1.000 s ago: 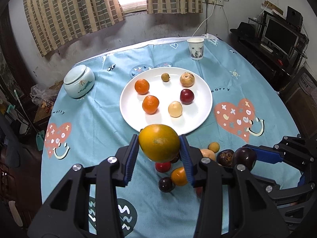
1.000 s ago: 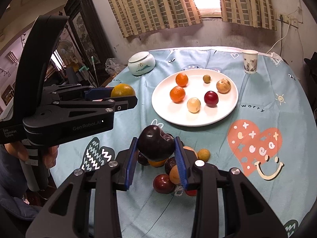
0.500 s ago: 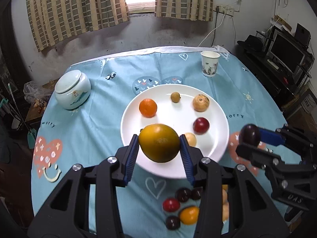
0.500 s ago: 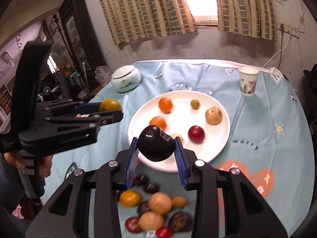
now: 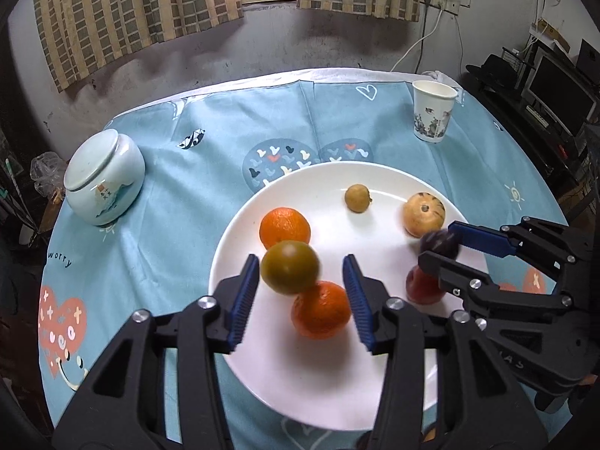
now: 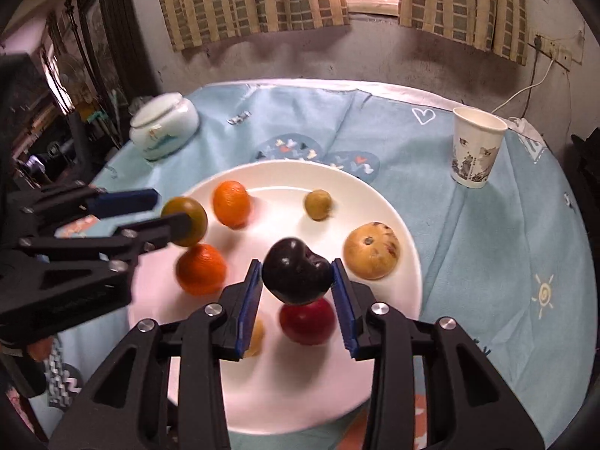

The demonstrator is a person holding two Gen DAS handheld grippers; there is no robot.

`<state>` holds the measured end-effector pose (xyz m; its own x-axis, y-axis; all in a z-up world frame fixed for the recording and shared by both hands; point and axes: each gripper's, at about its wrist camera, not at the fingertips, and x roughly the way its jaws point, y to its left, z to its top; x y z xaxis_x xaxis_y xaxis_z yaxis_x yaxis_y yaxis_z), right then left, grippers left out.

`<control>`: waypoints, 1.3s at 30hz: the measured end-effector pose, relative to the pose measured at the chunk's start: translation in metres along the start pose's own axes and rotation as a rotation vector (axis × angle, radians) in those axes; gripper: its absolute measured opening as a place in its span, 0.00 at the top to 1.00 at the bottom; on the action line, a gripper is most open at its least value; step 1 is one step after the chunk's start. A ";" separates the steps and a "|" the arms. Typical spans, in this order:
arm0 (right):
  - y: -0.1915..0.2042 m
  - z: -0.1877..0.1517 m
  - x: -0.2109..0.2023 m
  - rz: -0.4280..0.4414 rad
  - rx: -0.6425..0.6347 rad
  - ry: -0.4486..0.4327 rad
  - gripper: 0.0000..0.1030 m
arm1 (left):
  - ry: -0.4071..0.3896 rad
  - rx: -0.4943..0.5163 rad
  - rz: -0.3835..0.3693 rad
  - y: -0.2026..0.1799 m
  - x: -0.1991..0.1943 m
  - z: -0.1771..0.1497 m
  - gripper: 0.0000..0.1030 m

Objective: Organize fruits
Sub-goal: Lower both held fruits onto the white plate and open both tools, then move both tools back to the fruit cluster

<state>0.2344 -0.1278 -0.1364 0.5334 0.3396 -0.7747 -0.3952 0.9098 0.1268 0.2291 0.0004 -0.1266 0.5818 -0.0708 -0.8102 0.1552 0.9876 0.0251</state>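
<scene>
A white plate (image 5: 378,180) (image 6: 390,202) holds two oranges (image 5: 285,227) (image 5: 320,315), a small olive-yellow fruit (image 5: 357,197), a tan round fruit (image 5: 423,213) and a red fruit (image 6: 307,320). My left gripper (image 5: 302,290) is open over the plate; a greenish-yellow citrus (image 5: 289,267) (image 6: 185,219) sits loose between its jaws, blurred. My right gripper (image 6: 296,294) is shut on a dark purple fruit (image 6: 298,275) (image 5: 438,242), just above the red fruit.
A pale ceramic lidded jar (image 5: 103,180) (image 6: 163,129) stands at the left of the blue tablecloth. A paper cup (image 5: 433,114) (image 6: 476,146) stands at the back right. Shelves with a monitor (image 5: 562,90) are beyond the table's right edge.
Both grippers have moved forward and down over the plate. My left gripper has opened and let go of the citrus. My right gripper still holds the dark fruit.
</scene>
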 end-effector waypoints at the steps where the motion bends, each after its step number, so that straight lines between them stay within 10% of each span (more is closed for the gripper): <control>1: -0.002 0.000 0.002 -0.007 -0.005 0.002 0.61 | -0.003 -0.002 0.002 0.001 0.000 0.000 0.47; 4: -0.007 0.000 -0.003 -0.017 0.003 -0.022 0.27 | -0.006 -0.007 0.007 0.006 -0.004 -0.001 0.45; 14: -0.010 -0.037 -0.065 -0.020 0.004 -0.043 0.27 | -0.025 -0.052 0.038 0.026 -0.060 -0.034 0.36; 25: -0.008 -0.175 -0.127 -0.025 0.139 0.073 0.27 | 0.025 0.136 -0.090 -0.031 -0.121 -0.146 0.33; 30: -0.003 -0.211 -0.140 -0.026 0.175 0.107 0.27 | 0.101 0.293 -0.184 -0.084 -0.111 -0.201 0.33; 39: 0.021 -0.226 -0.154 -0.011 0.131 0.120 0.27 | 0.110 0.301 -0.203 -0.106 -0.078 -0.202 0.34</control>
<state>-0.0250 -0.2149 -0.1539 0.4409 0.3055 -0.8440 -0.2849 0.9393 0.1912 0.0059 -0.0700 -0.1844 0.4285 -0.2290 -0.8740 0.4958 0.8683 0.0156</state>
